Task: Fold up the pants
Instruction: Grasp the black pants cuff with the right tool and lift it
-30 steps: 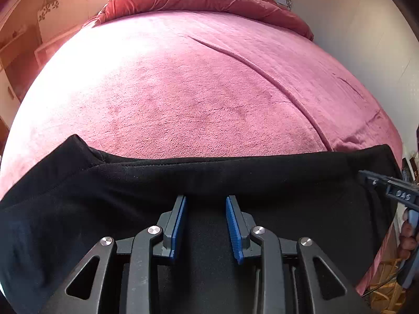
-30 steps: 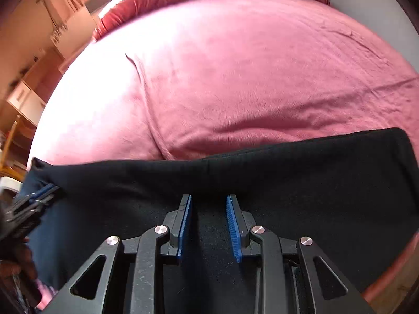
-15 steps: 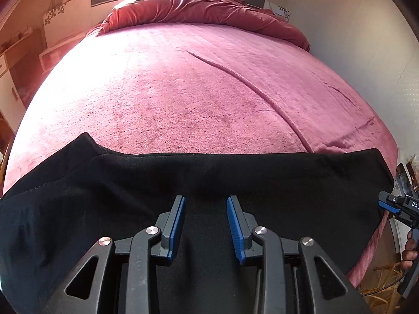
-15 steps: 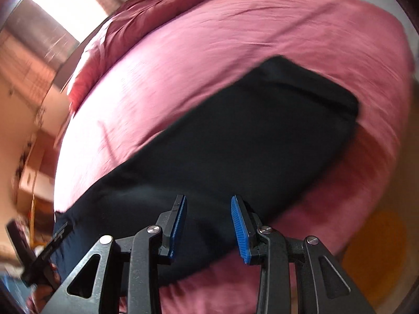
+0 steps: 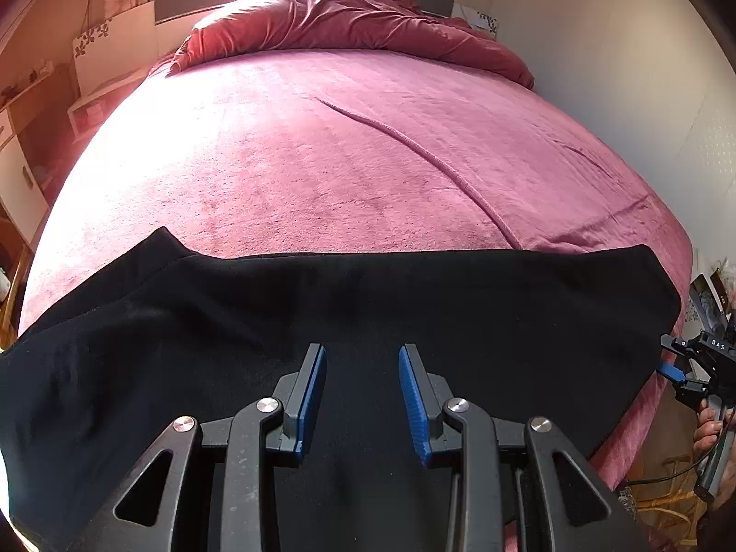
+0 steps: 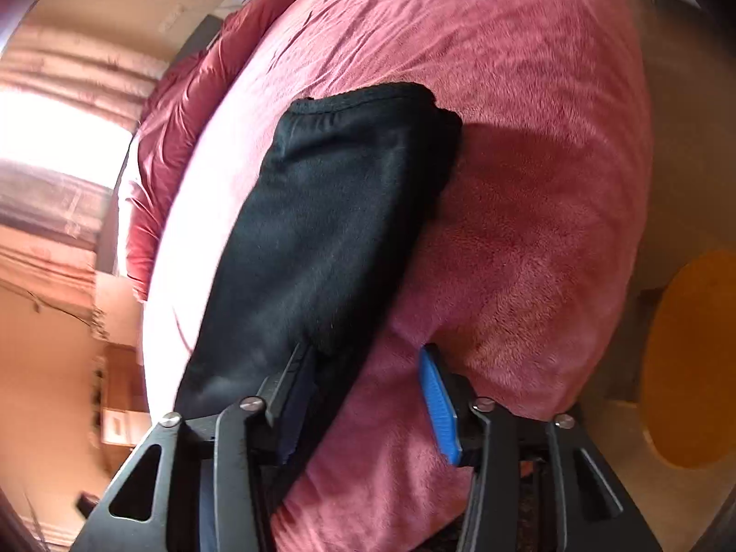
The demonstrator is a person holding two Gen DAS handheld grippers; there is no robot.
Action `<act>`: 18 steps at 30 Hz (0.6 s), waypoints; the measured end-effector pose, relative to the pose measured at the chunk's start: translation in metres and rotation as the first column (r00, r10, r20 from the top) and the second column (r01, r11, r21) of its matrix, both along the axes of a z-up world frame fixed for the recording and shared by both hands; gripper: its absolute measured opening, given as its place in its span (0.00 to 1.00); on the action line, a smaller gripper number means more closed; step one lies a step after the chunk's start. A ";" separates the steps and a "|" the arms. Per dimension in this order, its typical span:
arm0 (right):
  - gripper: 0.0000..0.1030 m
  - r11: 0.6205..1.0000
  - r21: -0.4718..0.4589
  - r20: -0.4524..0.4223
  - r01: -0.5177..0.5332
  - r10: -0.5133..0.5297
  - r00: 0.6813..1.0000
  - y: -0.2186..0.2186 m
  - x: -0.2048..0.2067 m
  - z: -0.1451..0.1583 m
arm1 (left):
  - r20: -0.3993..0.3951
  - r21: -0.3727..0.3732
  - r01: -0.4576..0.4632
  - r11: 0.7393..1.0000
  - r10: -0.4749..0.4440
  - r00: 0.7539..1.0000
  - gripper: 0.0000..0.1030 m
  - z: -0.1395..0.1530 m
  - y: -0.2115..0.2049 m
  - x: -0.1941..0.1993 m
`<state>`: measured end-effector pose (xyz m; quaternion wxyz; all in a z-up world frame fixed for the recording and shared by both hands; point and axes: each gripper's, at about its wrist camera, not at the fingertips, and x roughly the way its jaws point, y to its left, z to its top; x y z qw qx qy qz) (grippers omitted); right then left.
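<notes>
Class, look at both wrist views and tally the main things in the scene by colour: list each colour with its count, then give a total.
Black: 1, the pants
Pink-red: 2, the bed cover and the bunched duvet
Orange: 1, the round mat
Total: 4

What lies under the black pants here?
The black pants lie on the pink bed cover, which shows all around them. The cover beneath them, and any inner fold layers, are hidden by the cloth.

Right tongs [image 6: 368, 395] now rolled, opening, beside pants' [image 6: 322, 230] end.
</notes>
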<state>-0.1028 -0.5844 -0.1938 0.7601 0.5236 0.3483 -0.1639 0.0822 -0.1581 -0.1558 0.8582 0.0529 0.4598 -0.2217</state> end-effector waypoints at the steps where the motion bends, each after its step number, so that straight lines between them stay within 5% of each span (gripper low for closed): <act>1: 0.47 1.000 0.010 0.011 0.006 -0.006 1.000 -0.003 -0.002 -0.002 | 0.002 0.000 0.002 1.000 -0.002 1.000 0.32 0.001 0.000 -0.002; 18: 0.47 0.990 0.087 0.119 0.110 -0.120 0.986 -0.036 -0.029 -0.007 | -0.064 0.034 -0.082 0.996 0.084 0.994 0.32 -0.018 0.044 -0.014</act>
